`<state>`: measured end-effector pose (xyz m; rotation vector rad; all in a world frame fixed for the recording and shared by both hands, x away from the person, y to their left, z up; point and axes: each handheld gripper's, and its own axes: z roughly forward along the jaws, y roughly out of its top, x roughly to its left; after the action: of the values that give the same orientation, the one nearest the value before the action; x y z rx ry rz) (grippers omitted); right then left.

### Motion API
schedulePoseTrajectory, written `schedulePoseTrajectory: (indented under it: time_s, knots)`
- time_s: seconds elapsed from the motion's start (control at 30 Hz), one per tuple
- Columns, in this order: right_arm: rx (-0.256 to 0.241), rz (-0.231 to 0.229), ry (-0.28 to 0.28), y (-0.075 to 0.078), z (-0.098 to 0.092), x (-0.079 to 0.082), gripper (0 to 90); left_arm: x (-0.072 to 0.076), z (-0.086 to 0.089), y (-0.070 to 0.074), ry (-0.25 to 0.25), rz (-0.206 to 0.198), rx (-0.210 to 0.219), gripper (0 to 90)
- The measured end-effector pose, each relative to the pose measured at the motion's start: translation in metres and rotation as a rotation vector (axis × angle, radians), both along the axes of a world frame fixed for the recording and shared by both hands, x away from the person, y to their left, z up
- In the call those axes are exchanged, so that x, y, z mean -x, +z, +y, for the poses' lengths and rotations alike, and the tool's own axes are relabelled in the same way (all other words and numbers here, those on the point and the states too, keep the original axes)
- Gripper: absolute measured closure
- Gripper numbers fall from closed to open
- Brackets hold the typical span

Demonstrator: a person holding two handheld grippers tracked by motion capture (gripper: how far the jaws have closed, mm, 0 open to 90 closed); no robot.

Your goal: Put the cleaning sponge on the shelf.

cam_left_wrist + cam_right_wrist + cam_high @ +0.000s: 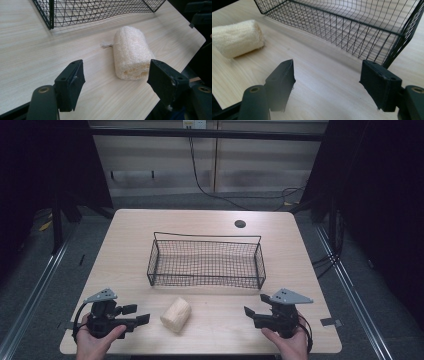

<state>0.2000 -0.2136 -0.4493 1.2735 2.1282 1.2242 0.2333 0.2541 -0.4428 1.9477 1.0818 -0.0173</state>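
Pale loofah (pixel 175 314), between parted tongs

Your forearms cut off at bottom edge of high view. Wire basket (pixel 100 12) cropped by top edge in left gripper view, far side out of frame; likewise basket cropped top and right in right gripper view. Loofah roll (pixel 235 37) clipped at left edge there. Dark surroundings beyond table (pixel 125 240) too dim to read.
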Motion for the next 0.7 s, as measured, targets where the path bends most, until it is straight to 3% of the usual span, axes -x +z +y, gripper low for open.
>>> schedulePoseTrajectory:
  time_s: [0.2,0.4,0.5,0.7]
  knots:
    - [-0.014,-0.013,-0.005,-0.002,0.000,0.006,28.7,0.003,-0.007,0.001,-0.034,-0.002,-0.025,28.8]
    - [-0.034,0.011,-0.013,-0.002,0.002,0.008,29.9,0.005,-0.010,0.001,-0.064,0.007,-0.074,31.4]
    - [-0.068,0.033,-0.008,-0.001,0.002,0.009,31.4,0.006,-0.010,0.003,-0.066,0.011,-0.071,30.4]
    - [-0.075,0.069,0.009,-0.003,0.004,0.008,27.3,0.005,-0.009,0.012,-0.057,0.019,-0.064,23.7]
